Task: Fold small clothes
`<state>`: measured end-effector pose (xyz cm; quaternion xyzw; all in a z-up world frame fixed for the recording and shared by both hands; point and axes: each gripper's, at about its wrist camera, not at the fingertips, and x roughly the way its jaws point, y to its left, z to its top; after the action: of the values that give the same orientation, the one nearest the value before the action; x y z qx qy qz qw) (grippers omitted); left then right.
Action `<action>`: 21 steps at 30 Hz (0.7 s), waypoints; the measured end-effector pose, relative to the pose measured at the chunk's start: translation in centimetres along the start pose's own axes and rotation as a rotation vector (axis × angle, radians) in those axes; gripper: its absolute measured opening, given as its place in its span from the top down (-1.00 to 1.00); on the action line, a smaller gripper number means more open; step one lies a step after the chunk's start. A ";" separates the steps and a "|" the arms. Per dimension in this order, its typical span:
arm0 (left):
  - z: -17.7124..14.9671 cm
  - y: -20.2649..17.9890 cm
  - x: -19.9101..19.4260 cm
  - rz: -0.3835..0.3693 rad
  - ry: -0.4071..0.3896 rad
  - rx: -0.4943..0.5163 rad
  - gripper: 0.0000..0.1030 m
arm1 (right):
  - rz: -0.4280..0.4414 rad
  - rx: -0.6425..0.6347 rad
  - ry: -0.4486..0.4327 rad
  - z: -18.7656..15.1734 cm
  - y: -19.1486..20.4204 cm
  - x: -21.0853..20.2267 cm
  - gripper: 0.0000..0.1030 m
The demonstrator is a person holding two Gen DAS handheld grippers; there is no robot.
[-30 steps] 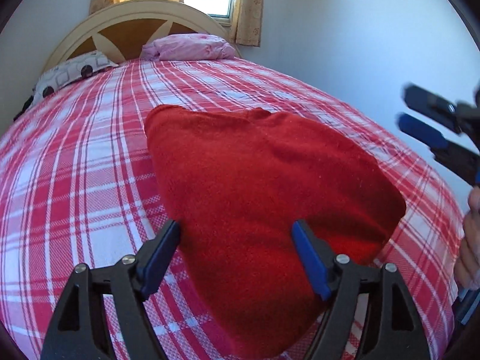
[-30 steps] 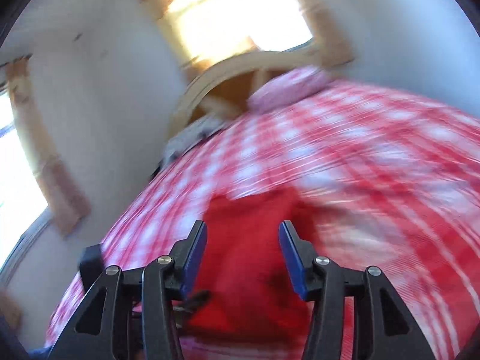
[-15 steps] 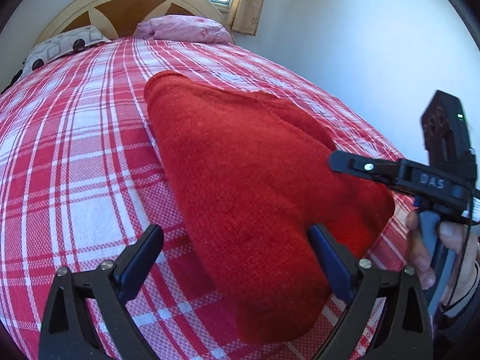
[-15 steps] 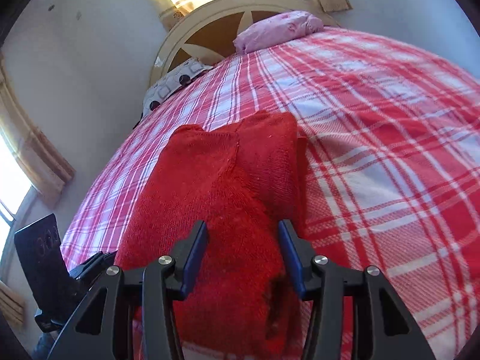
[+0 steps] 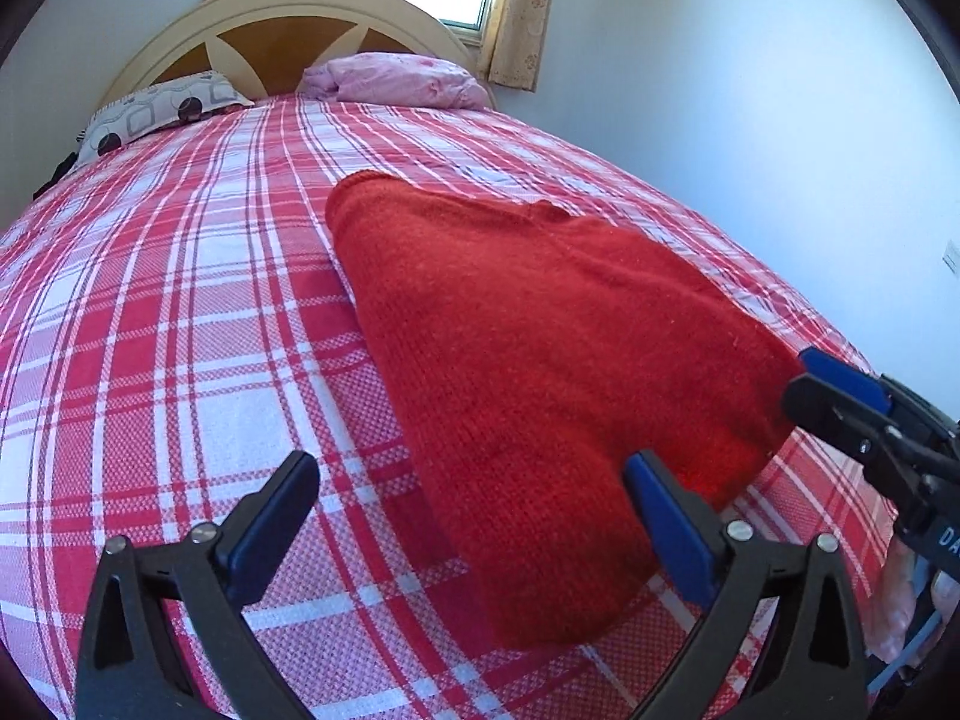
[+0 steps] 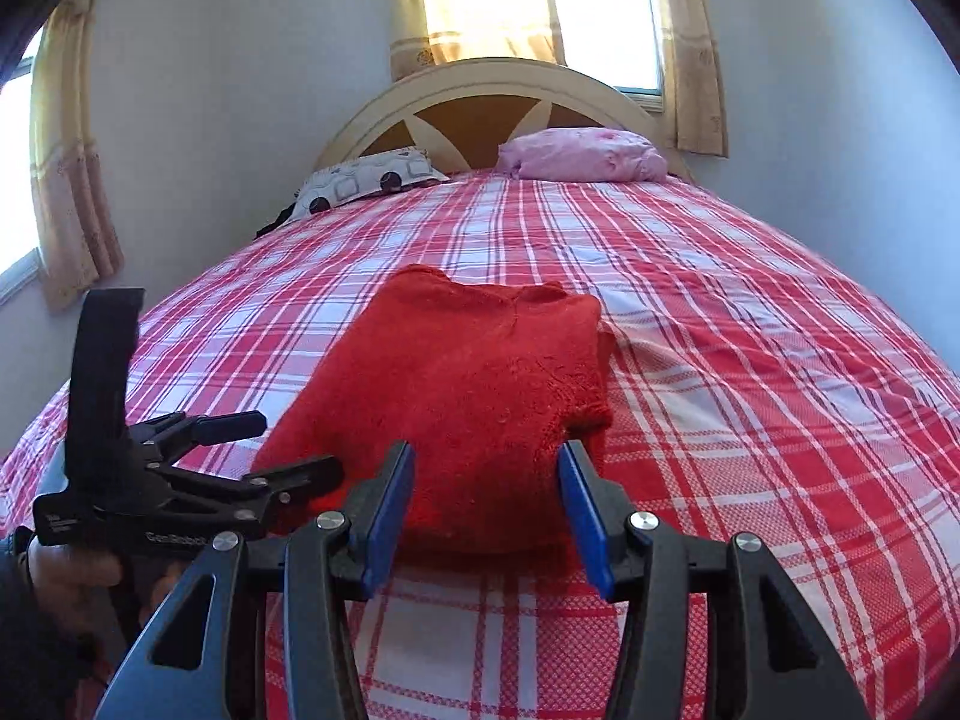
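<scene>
Writing: white lettering on the body of the left gripper [image 6: 288,450] reads roughly "GenRobot" (last letters cut off by the nearer tool); a smaller label further left is too small to read; in the left wrist view the right gripper [image 5: 804,384] shows "DA" at the frame edge, rest out of frame.

Red knitted sweater [image 5: 540,360] lies folded on the red-and-white plaid bedspread [image 5: 180,330], toward the foot of the bed; its near hem sits between both tools.

Left gripper: jaws have just been opening and now stand wide apart; right pad beside the sweater's near corner, left pad over bare plaid; nothing clamped.

Right gripper [image 6: 486,516]: jaws partly apart, blue pads either side of the near hem, not pressing on it.

Around: cream headboard [image 6: 498,96]; pink pillow [image 6: 582,162]; patterned grey pillow [image 6: 372,180]; curtained window [image 6: 540,0] behind; a hand [image 6: 72,576] grips the left tool's handle.
</scene>
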<state>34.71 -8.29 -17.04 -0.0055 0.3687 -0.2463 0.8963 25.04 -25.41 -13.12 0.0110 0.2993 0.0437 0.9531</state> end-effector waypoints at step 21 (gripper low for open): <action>-0.2 0.3 0.3 -0.031 0.035 0.003 -1.00 | -0.001 0.181 0.013 2.7 -6.3 -0.1 0.04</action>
<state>34.91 -8.12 -17.39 -0.0057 0.3837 -0.2610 0.8858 26.99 -31.65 -11.17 0.0968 0.3082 0.0159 0.9463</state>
